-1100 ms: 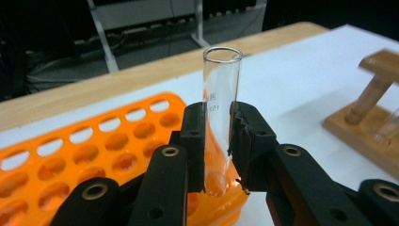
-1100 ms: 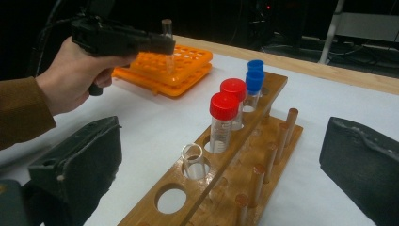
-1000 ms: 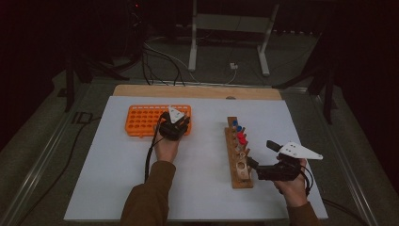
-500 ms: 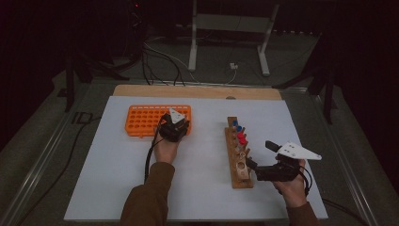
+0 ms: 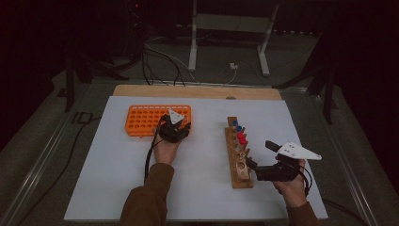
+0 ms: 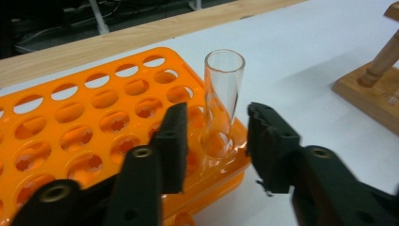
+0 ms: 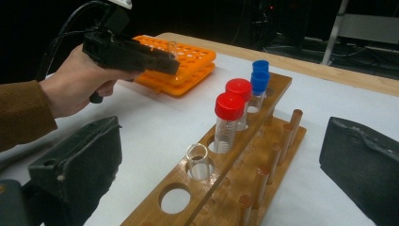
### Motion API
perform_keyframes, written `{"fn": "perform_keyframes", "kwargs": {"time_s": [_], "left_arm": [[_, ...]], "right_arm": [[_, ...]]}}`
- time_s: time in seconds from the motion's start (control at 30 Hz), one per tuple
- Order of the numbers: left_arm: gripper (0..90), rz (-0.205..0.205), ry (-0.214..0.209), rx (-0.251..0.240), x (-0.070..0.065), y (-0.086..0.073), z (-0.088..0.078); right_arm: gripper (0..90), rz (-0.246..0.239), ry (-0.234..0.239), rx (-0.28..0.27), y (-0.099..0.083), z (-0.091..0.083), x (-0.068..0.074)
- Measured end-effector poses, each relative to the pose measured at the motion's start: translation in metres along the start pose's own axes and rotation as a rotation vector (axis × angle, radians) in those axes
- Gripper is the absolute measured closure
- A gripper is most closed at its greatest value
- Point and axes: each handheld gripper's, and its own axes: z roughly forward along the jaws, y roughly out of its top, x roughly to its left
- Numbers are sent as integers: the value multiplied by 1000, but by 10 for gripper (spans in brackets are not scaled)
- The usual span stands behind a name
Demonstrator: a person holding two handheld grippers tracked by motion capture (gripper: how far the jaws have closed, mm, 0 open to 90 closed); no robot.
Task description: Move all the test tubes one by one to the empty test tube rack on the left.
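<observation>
At your left, the orange rack holds one clear glass tube in a hole at its near right corner, mouth up, leaning slightly. Your left tool has just been opening; its jaws flank the tube without touching it, your hand level behind the rack. At your right, the wooden rack carries red-capped and blue-capped tubes and one uncapped tube. Your right tool stands spread beside it, empty.

White sheet covers the table. On it: orange rack, left of wooden rack, well apart.
</observation>
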Motion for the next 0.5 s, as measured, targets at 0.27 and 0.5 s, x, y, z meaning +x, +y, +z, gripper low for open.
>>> {"fn": "perform_keyframes", "kwargs": {"time_s": [0.27,0.5], "left_arm": [[387,-91,-43,-51,5,3,-13],[344,-147,-101,-78,6,4,-28]], "right_arm": [[2,-9,-4,12,0,2,1],[12,-36,0,32,0,6,4]]}}
